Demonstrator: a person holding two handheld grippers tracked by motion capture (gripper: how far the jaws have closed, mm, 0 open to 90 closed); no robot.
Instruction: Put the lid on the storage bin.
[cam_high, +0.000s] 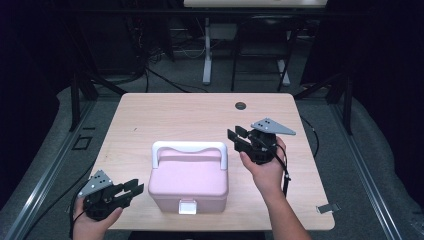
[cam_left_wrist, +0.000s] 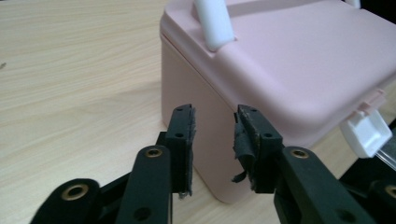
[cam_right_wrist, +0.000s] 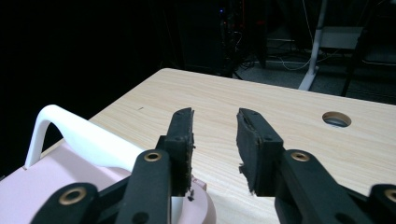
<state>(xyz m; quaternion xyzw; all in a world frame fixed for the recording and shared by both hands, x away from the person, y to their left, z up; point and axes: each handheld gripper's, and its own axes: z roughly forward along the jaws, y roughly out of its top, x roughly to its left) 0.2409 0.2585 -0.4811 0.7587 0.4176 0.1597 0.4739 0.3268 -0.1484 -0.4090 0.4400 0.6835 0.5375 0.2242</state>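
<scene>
A pink lidded box (cam_high: 189, 182) with a white carry handle (cam_high: 189, 147) and a white front latch (cam_high: 187, 206) sits at the table's near middle. My left gripper (cam_high: 133, 189) hovers open just left of the box, jaws pointing at its left front corner (cam_left_wrist: 219, 116). My right gripper (cam_high: 235, 138) is open to the right of the handle, held above the table by a hand. In the right gripper view the open jaws (cam_right_wrist: 214, 144) frame bare tabletop, with the handle (cam_right_wrist: 79, 135) and lid at lower left. Nothing is between either pair of jaws.
The light wooden table (cam_high: 200, 115) has a round cable hole (cam_high: 241, 105) near its far edge. A small metal clip (cam_high: 327, 208) lies near the front right corner. Desk legs and cables stand on the floor beyond the table.
</scene>
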